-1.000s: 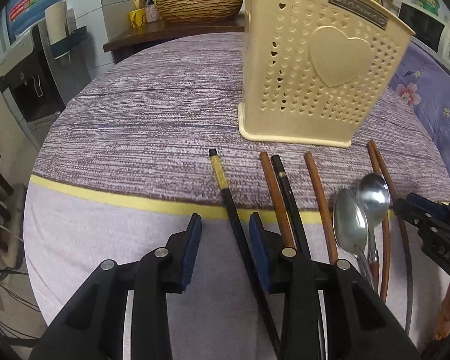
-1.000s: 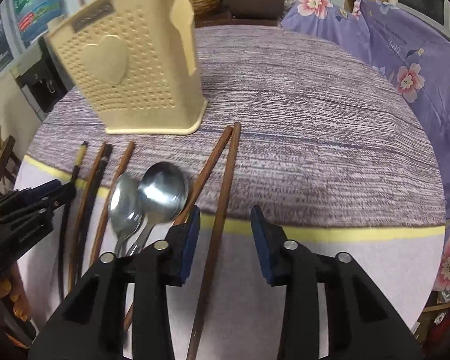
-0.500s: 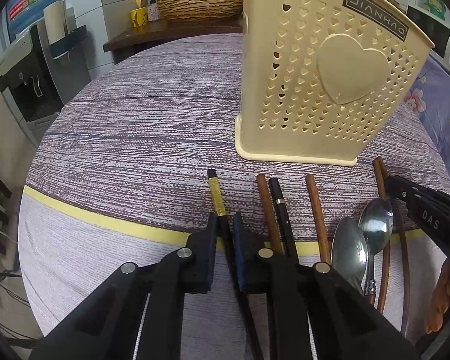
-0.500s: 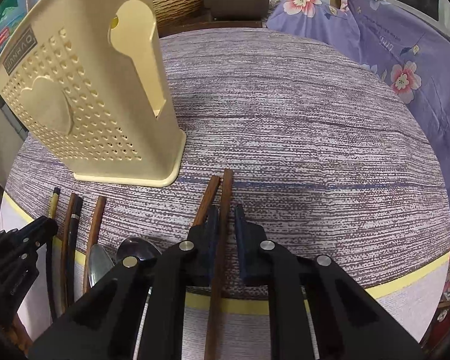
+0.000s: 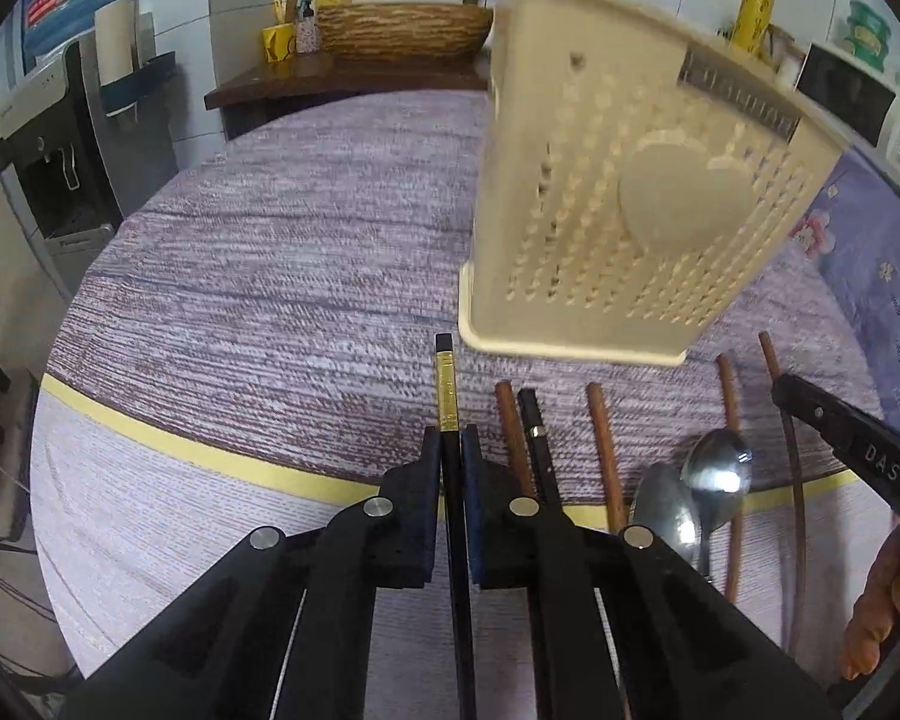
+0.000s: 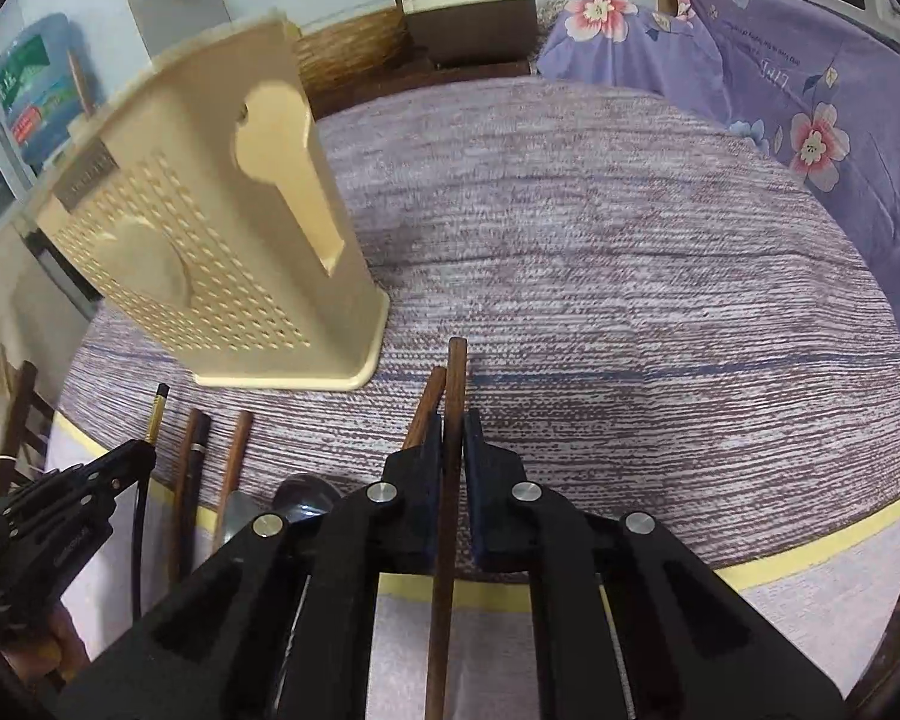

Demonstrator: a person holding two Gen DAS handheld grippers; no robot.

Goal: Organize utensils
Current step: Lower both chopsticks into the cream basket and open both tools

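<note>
My left gripper [image 5: 450,450] is shut on a black chopstick with a gold band [image 5: 447,384], whose tip points at the cream perforated utensil holder [image 5: 624,210]. My right gripper [image 6: 452,432] is shut on a brown wooden chopstick [image 6: 456,378]; its twin [image 6: 426,402] lies just left of it. Other chopsticks [image 5: 513,426] and two metal spoons [image 5: 714,474] lie in a row on the table in front of the holder. The holder also shows in the right wrist view [image 6: 210,240], to the left. The right gripper's body shows in the left wrist view [image 5: 846,444].
The round table [image 5: 270,276] has a striped purple cloth with a yellow band. A purple floral cloth [image 6: 810,90] lies at the right. A wooden shelf with a woven basket [image 5: 402,30] stands behind the table. A water dispenser [image 5: 54,168] stands at the left.
Both grippers have closed from open onto their chopsticks and moved forward toward the holder, which now looks larger and blurred in the left wrist view.
</note>
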